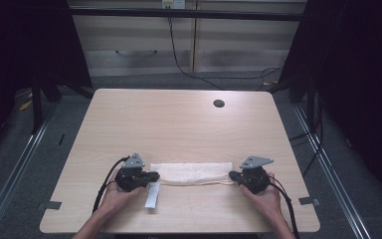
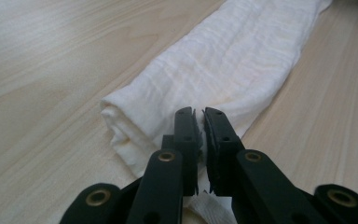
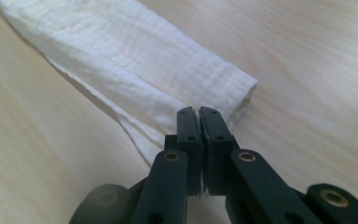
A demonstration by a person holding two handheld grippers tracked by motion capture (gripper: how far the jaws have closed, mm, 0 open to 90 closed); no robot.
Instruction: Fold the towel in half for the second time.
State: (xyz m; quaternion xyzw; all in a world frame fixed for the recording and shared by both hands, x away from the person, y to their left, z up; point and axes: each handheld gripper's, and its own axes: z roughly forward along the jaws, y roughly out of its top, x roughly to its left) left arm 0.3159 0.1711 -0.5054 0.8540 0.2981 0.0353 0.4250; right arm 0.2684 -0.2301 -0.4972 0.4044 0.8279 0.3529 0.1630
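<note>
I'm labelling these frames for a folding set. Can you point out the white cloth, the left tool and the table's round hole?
white cloth [image 1: 191, 173], high view, middle of the folded strip.
left tool [image 2: 201, 122], left gripper view, between its jaw tips.
round hole [image 1: 219, 103], high view, its dark centre.

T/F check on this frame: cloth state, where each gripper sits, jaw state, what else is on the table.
1. The white cloth lies folded into a long strip between the two grippers. True.
2. The left gripper has its jaws spread wide above the cloth. False: they stand nearly together, with cloth pinched between the pads.
3. The right gripper is at the cloth's end, jaws closed on its edge. True.
4. The cloth hangs over the table edge. False: it lies flat on the wooden top, well inside the edges.
5. A round hole sits near the table's far edge. True.
6. A mug stands beside the cloth. False: there is no mug on the table.
</note>
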